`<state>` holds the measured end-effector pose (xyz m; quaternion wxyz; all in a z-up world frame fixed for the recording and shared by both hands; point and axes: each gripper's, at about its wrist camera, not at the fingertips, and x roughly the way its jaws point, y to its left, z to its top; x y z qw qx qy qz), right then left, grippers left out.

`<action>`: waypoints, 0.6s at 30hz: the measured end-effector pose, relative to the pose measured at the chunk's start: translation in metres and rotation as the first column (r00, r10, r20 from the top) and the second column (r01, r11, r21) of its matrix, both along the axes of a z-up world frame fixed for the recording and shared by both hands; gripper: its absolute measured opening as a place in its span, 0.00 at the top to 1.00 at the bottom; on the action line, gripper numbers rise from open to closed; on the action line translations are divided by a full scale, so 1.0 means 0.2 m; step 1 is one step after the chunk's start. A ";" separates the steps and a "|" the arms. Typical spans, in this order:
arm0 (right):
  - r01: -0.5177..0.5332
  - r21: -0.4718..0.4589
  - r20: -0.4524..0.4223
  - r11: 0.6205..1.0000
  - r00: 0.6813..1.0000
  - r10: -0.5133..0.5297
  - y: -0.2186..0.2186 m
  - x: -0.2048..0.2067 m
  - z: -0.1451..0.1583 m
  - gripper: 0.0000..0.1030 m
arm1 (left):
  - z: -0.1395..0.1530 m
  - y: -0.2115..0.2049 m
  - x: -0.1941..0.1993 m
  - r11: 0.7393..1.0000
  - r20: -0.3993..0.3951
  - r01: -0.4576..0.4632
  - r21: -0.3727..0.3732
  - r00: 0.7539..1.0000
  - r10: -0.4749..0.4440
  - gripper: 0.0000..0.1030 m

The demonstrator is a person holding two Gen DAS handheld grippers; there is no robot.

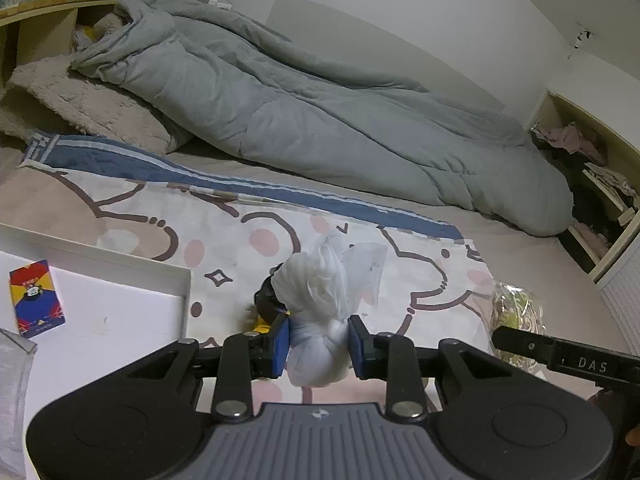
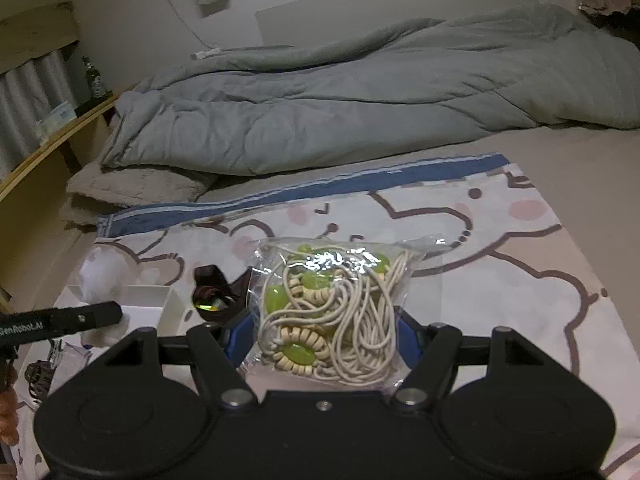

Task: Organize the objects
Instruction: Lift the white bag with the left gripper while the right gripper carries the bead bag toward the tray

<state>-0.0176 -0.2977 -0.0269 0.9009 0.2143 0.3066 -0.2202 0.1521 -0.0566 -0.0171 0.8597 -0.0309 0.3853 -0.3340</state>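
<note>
My left gripper (image 1: pixel 318 344) is shut on a white knotted mesh bundle (image 1: pixel 324 300), held over the cartoon-print sheet (image 1: pixel 240 236). A dark object with a yellow part (image 1: pixel 267 300) lies just behind the bundle. My right gripper (image 2: pixel 324 332) is shut on a clear plastic bag of cream cords and green beads (image 2: pixel 332 304). That bag also shows in the left wrist view (image 1: pixel 516 312). The white bundle shows at the left of the right wrist view (image 2: pixel 102 272). A white tray (image 1: pixel 120 308) holds a blue, red and yellow card box (image 1: pixel 36 300).
A grey duvet (image 1: pixel 320 112) and a beige fleece blanket (image 1: pixel 80 100) lie across the back of the bed. A clear box (image 1: pixel 14 360) sits at the left. A dark shiny item (image 2: pixel 216 292) lies beside the tray (image 2: pixel 132 292). Shelves stand at both sides.
</note>
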 end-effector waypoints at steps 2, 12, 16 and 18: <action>-0.009 -0.003 0.002 1.000 1.000 0.009 0.03 0.03 0.01 0.31 | 0.01 0.03 0.01 1.000 0.003 -0.006 -0.003 1.000 0.006 0.69; -0.040 0.001 0.021 0.999 0.999 0.040 0.16 0.17 0.03 0.31 | 0.06 0.26 0.08 0.997 0.032 -0.074 -0.011 0.997 0.075 0.69; -0.062 0.001 0.037 0.998 0.997 0.062 0.22 0.24 0.04 0.31 | 0.07 0.38 0.11 0.993 0.031 -0.116 -0.010 0.993 0.116 0.69; -0.075 0.000 0.047 0.997 0.996 0.074 0.26 0.28 0.05 0.31 | 0.08 0.44 0.14 0.991 0.034 -0.136 -0.013 0.990 0.136 0.69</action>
